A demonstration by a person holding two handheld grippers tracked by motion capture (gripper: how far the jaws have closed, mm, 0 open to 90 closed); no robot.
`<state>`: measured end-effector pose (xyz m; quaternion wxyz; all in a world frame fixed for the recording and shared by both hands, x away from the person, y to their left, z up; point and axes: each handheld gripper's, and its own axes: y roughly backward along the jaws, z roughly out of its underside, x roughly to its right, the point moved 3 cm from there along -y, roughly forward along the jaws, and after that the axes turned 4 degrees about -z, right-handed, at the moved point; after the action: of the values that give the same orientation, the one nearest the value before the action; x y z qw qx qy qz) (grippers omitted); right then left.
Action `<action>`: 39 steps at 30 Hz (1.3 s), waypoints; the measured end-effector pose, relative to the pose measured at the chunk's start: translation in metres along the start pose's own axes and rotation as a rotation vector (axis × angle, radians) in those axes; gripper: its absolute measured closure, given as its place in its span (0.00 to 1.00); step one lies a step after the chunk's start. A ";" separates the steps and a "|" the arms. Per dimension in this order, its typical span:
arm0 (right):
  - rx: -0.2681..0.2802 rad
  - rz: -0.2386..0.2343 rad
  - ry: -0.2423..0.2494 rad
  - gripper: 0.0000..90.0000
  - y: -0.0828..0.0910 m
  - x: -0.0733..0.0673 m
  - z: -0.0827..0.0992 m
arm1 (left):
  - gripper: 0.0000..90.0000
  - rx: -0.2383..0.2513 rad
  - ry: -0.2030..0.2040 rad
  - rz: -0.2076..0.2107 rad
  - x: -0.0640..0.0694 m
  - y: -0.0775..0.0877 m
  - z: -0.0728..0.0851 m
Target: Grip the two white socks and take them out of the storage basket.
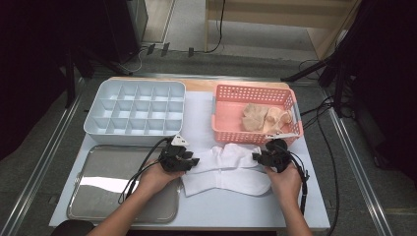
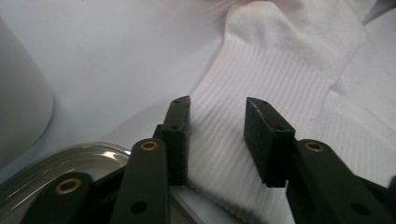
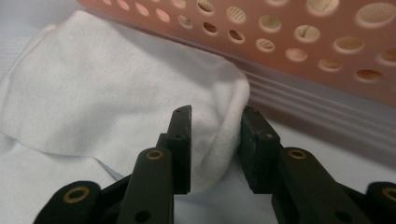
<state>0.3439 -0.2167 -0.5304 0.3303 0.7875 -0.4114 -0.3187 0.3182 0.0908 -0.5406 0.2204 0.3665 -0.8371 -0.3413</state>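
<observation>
A: So, how would you handle this step with the white socks (image 1: 223, 168)?

B: Likely it's pairing or folding them. Each gripper should bite only the layer it means to lift, and both should rise together so the cloth doesn't skew.

A: Where do the socks lie?

B: Flat on the table, just in front of the pink basket (image 1: 223, 114), the toe end close to its wall.

A: And the grippers?

B: The left gripper (image 2: 217, 135) has its jaws apart, straddling the ribbed cuff; the pads don't press it. The right gripper (image 3: 215, 144) stands at the toe end, with a fold of cloth bunched between its pads, which look to be pinching it.

A: How does the fabric look?

B: Soft white knit, ribbed at the cuff, smooth at the toe, limp and easily creased.
</observation>
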 end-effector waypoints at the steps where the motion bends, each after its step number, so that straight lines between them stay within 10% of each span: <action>1: -0.001 0.001 0.001 0.78 0.000 0.000 0.000 | 0.76 0.003 0.001 -0.004 0.000 0.000 0.000; 11: -0.009 -0.007 0.011 0.85 0.000 -0.002 0.001 | 0.97 -0.024 0.001 0.008 0.004 0.000 0.000; 27: -0.017 -0.017 0.007 0.85 0.000 -0.001 0.000 | 0.66 -0.036 0.009 -0.042 -0.013 -0.003 -0.011; 39: -0.022 -0.019 0.003 0.92 0.000 -0.002 0.001 | 0.79 -0.053 0.014 0.005 -0.004 -0.004 -0.008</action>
<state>0.3421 -0.2156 -0.5303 0.3365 0.7881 -0.4001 -0.3249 0.3275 0.0891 -0.5384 0.2370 0.3607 -0.8270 -0.3603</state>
